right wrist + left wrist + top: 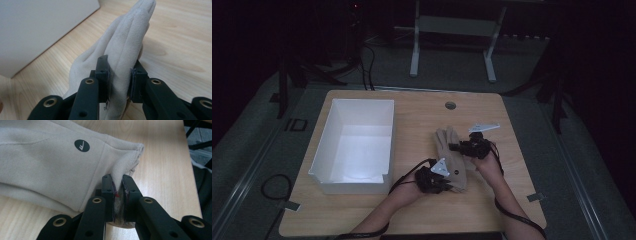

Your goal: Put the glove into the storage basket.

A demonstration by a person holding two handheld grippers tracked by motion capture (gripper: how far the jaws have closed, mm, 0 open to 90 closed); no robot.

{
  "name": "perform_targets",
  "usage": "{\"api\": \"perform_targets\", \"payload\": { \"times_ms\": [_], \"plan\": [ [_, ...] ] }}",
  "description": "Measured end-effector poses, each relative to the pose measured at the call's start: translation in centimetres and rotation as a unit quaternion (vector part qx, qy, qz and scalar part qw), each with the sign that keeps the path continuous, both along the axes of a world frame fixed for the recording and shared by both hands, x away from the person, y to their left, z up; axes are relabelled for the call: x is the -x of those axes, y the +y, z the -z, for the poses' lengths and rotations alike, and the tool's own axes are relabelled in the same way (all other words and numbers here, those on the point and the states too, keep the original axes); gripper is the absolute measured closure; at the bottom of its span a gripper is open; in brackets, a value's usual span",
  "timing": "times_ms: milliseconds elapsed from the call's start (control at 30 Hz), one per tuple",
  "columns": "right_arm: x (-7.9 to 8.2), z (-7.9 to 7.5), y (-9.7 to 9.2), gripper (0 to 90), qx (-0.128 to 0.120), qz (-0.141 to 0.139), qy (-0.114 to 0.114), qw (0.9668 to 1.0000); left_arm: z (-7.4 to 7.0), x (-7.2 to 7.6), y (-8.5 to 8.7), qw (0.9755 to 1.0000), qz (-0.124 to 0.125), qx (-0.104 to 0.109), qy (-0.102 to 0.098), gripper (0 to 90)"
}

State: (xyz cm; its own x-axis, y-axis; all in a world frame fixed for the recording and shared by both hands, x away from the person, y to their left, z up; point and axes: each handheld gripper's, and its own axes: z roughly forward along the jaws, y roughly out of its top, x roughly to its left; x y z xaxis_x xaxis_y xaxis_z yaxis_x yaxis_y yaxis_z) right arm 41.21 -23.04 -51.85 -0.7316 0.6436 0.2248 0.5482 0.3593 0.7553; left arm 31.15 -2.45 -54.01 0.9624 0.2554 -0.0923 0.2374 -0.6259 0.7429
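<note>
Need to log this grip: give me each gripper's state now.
Left gripper: shut on the cuff edge of the beige glove.
Right gripper: shut on the beige glove at its finger end.

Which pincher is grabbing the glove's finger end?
The right gripper pinches the beige glove by its fingers; the left gripper grips the cuff instead.
</note>
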Motion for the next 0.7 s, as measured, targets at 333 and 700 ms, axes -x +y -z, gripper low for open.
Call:
{"api": "perform_targets", "payload": {
  "times_ms": [333,700],
  "plan": [
    [0.5,-3.6,-0.5,73.8,-0.029,0.001,-0.020,0.9994,-4.0,0.5,0.3,0.9997,0.001,-0.004,-0.026,82.9],
    [1.0,-8.6,0.4,73.8,-0.048,-0.002,-0.050,0.9976,-9.6,1.5,1.2,0.9982,-0.004,-0.016,-0.057,82.8]
  ]
}}
